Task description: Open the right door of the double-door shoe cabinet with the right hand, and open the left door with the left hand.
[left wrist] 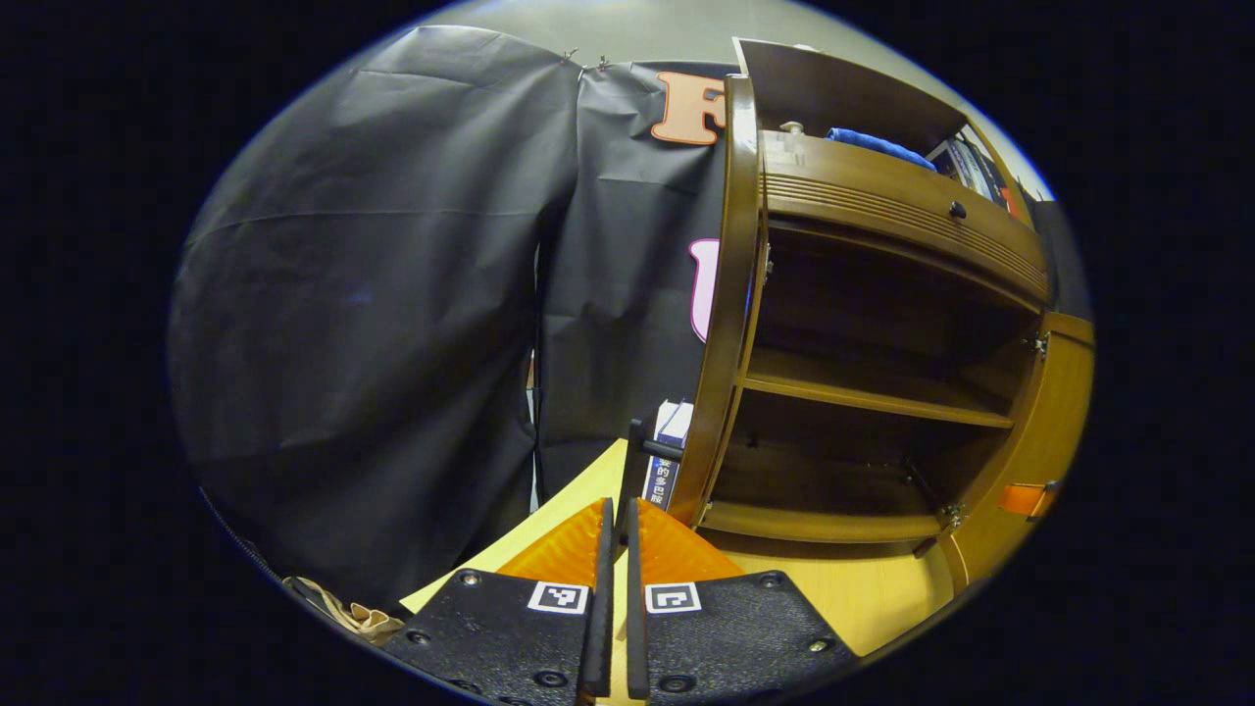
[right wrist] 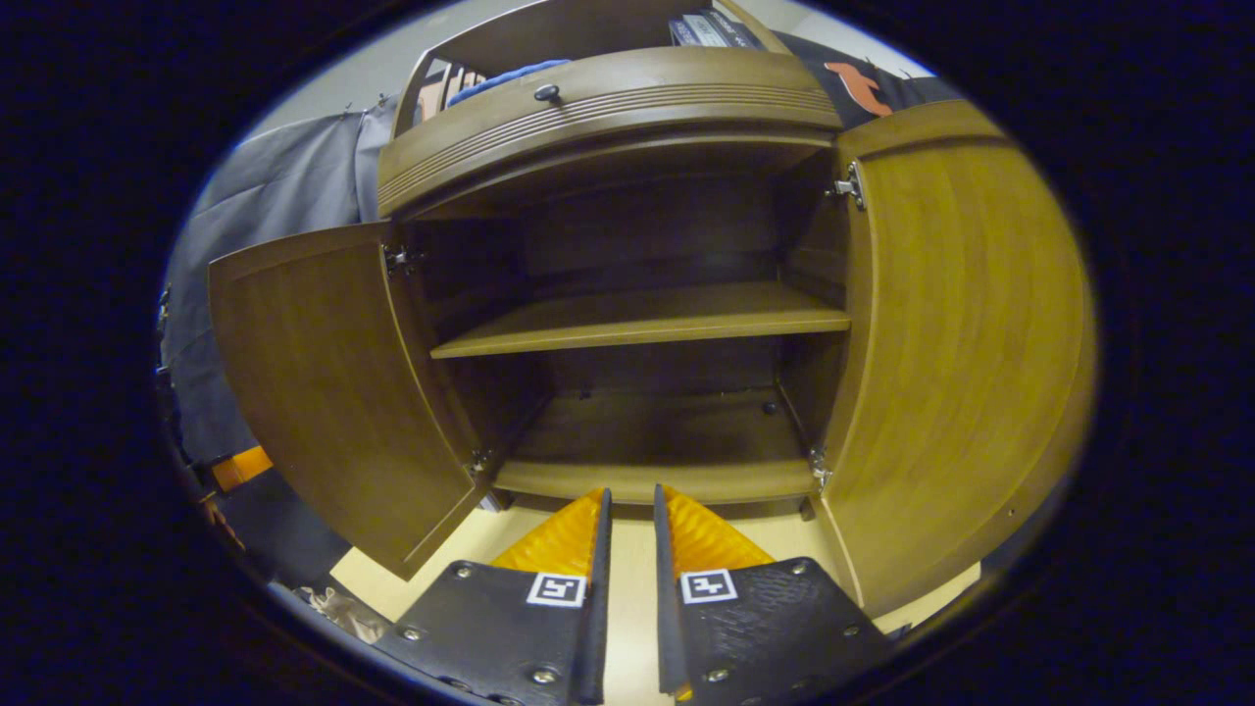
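In the right gripper view the shoe cabinet (right wrist: 627,324) is standing straight ahead, on the far side of a pale tabletop (right wrist: 627,588), with both doors swung wide. It is brown wood with a glossy finish. The left door (right wrist: 324,382) is hanging out to the left and the right door (right wrist: 961,353) to the right, each showing its plain inner face and small metal hinges (right wrist: 849,184) at the frame. Between them the interior is lying dark and bare, divided by one shelf (right wrist: 647,316) above the cabinet floor. A ribbed drawer front with a small round knob (right wrist: 546,93) is running across the top. The right gripper (right wrist: 630,510) is hovering near the cabinet's base, its fingers nearly together with a narrow gap and nothing between them.

In the left gripper view the cabinet (left wrist: 873,392) is sitting to the right, the left door (left wrist: 727,294) seen edge-on as a tall curved strip. A blue cloth (left wrist: 878,147) is lying on top. The left gripper (left wrist: 620,520) is pointing at the door's near edge, fingers almost touching and gripping nothing; a thin dark handle (left wrist: 649,449) is standing just beyond their tips.
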Demonstrator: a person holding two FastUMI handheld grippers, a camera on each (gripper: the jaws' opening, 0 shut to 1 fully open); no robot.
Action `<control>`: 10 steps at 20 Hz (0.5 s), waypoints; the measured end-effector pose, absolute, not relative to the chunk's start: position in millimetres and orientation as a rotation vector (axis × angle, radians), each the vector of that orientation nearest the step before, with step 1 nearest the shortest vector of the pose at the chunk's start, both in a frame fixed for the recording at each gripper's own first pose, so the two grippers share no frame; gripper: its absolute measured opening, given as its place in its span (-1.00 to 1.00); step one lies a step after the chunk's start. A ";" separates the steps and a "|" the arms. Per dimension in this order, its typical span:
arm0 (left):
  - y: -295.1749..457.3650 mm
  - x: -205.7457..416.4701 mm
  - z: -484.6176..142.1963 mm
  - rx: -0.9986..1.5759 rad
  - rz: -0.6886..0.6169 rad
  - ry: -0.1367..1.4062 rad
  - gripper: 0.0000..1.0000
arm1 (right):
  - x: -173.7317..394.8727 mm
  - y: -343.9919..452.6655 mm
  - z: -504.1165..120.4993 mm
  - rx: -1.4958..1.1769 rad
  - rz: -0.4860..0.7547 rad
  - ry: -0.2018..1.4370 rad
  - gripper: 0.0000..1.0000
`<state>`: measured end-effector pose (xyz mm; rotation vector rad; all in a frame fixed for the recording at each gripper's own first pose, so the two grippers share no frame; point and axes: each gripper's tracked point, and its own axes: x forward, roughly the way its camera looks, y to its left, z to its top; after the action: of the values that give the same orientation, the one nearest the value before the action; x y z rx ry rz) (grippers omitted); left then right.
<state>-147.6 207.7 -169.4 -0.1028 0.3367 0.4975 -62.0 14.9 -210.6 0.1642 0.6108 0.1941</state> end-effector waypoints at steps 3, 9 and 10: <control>209.0 -149.1 -167.0 -0.087 0.540 0.335 -0.85 | -58.7 18.7 -209.0 0.162 0.208 0.602 -0.58; 209.8 -157.6 -157.0 -0.052 0.628 0.325 -0.86 | -57.6 14.9 -208.9 0.158 0.214 0.599 -0.58; 212.6 -161.3 -150.6 -0.034 0.662 0.317 -0.86 | -58.6 12.3 -209.7 0.159 0.211 0.601 -0.58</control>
<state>-161.3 212.6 -150.6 -0.0344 0.3167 0.6622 -58.6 12.3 -209.7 0.1586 0.6006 0.2111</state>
